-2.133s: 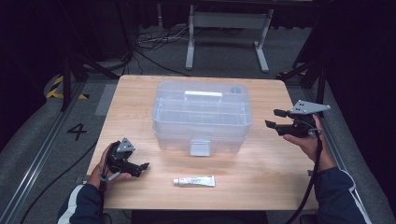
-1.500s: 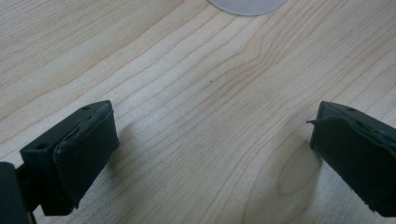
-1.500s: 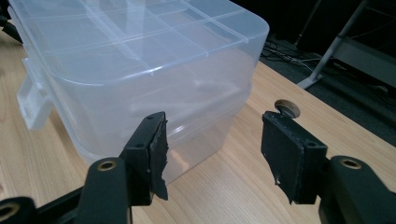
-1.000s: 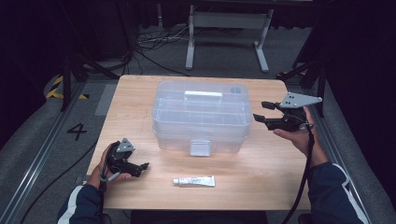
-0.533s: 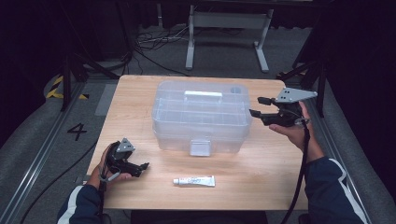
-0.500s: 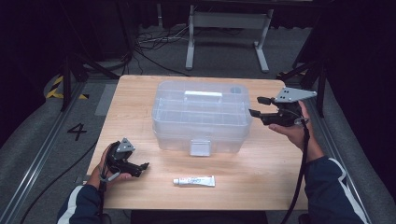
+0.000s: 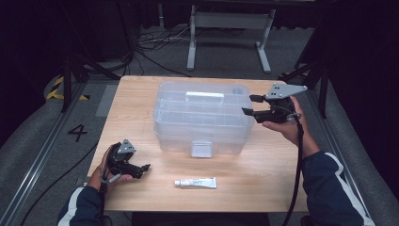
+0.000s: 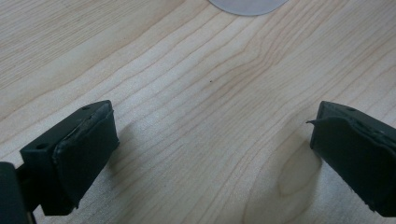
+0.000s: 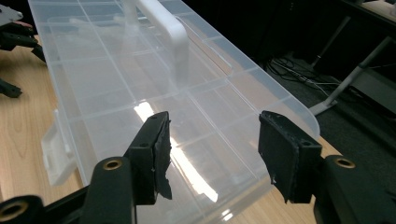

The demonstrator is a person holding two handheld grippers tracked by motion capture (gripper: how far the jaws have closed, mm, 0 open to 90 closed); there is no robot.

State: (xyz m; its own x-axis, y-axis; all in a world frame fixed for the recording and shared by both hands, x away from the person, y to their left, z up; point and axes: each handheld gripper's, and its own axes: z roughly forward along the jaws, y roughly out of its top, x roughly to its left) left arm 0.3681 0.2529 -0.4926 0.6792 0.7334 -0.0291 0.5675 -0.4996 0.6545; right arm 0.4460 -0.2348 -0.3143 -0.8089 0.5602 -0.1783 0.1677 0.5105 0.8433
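Now we hold the right gripper spread at the box's right end; left gripper spread near the table's front-left corner.

A dark "4" stands on the grey floor left of the table.

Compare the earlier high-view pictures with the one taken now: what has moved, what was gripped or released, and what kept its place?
The right gripper has moved in from the table's right edge toward the clear plastic organizer box, jaws open and empty, gripping nothing. The left gripper, the box and the small white tube kept their places on the wooden table.
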